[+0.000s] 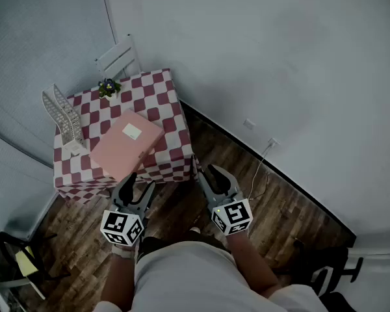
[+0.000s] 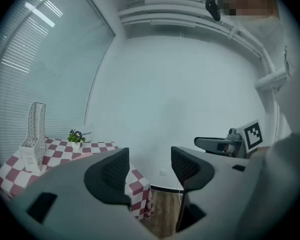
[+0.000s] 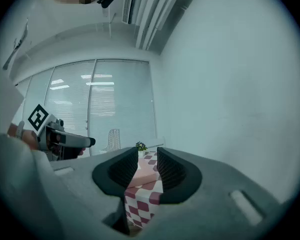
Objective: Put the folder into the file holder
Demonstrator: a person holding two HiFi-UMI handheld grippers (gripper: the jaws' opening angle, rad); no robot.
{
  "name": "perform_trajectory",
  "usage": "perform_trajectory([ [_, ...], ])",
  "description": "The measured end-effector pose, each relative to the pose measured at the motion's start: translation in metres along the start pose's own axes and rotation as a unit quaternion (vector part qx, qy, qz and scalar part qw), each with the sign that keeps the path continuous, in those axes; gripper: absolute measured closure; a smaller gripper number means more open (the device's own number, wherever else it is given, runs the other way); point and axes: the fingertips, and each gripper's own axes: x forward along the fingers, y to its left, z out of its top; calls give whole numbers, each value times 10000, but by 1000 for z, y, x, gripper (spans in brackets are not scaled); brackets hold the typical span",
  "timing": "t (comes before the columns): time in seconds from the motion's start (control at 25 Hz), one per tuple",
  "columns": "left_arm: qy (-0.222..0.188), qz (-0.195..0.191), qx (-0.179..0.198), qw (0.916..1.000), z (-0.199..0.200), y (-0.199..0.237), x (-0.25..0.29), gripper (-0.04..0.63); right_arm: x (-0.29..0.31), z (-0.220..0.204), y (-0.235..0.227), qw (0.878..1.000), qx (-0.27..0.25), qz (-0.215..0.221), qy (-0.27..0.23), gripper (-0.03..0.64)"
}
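Nearest, the left gripper (image 1: pixel 135 182) and right gripper (image 1: pixel 211 174) are hovering short of the checkered table (image 1: pixel 172 103). Both pairs of jaws are standing apart and empty, the right pair narrower. The pink folder (image 1: pixel 125 145) is lying flat on the table's near half. The right gripper view is framing it through its gap, while the left gripper view is barely catching it. That view is instead giving a side look at the white file holder (image 1: pixel 64 116), standing upright at the table's left edge, with a small potted plant (image 1: pixel 108 87) farther back.

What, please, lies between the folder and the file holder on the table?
Nothing but bare checked cloth. The head view shows the folder lying just right of the holder, with only a narrow strip of cloth between them.
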Motion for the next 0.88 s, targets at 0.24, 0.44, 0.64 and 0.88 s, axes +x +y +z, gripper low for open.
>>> perform_trajectory([
  [0.24, 27, 43, 2, 10000, -1, -30, 22, 339, -21, -3, -23, 9999, 8, 151, 46, 494],
  [0.44, 156, 46, 8, 9999, -10, -45, 33, 337, -28, -6, -40, 9995, 230, 219, -39, 494],
  [0.64, 313, 121, -75, 9994, -24, -39, 40, 337, -20, -13, -52, 9986, 495, 170, -17, 494],
  [0.88, 382, 252, -288, 9985, -35, -10, 71, 337, 17, -33, -69, 9979, 519, 248, 283, 494],
])
